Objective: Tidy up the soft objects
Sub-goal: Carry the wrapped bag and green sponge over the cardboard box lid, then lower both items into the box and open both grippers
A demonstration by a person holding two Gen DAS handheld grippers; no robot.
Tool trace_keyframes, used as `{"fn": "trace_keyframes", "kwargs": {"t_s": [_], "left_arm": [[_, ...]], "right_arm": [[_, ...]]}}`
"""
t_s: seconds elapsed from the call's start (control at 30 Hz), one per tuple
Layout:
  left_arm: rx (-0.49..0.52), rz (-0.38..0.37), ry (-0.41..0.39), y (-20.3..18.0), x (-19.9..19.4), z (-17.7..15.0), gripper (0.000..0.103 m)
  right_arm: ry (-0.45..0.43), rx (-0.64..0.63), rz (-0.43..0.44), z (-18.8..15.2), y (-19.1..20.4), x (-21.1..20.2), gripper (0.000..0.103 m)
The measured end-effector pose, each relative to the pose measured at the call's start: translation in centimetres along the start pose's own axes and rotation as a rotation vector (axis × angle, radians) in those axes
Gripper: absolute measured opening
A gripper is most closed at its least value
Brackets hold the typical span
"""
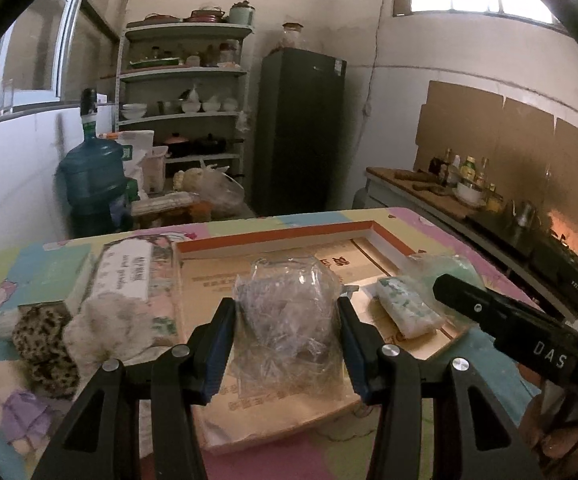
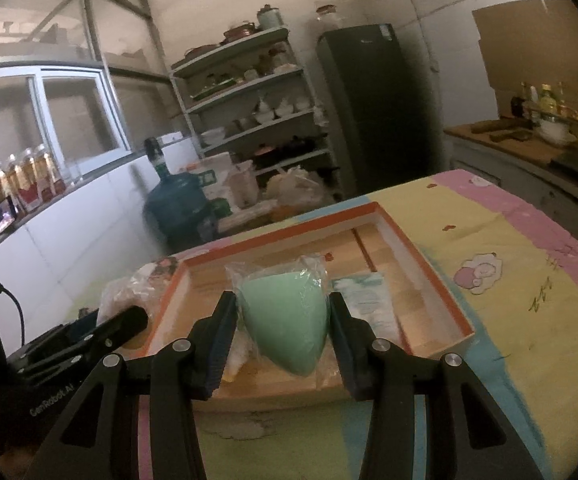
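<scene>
Left gripper (image 1: 287, 320) clamps a crumpled clear plastic bag (image 1: 289, 312); right gripper (image 2: 283, 328) clamps a bagged green sponge (image 2: 285, 320). Both hang over the orange-rimmed box (image 2: 441, 276). Judged step: placing. Next: lower, then release clear of the tissue pack (image 1: 405, 308) at the box's right. Plush items (image 1: 77, 332) wait left, outside.

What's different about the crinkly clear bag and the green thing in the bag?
The clear bag is see-through and crumpled; the green thing is solid mint, smooth and pointed. The clear bag sits between the left gripper's fingers, the green thing between the right gripper's. Both are over the box.
</scene>
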State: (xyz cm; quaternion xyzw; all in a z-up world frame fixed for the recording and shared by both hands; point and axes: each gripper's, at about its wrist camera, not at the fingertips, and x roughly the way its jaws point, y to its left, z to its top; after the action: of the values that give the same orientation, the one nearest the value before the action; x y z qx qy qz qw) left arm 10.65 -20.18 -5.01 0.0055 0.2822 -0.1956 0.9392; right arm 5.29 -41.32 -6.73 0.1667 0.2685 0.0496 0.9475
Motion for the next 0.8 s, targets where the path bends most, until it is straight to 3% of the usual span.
{"fn": "trace_keyframes", "kwargs": {"t_s": [0.8], "left_arm": [[-0.044, 0.045, 0.089, 0.1, 5.6, 0.7, 0.05]], "right_arm": [[0.083, -0.043, 0.013, 1.1, -1.2, 5.4, 0.047]]}}
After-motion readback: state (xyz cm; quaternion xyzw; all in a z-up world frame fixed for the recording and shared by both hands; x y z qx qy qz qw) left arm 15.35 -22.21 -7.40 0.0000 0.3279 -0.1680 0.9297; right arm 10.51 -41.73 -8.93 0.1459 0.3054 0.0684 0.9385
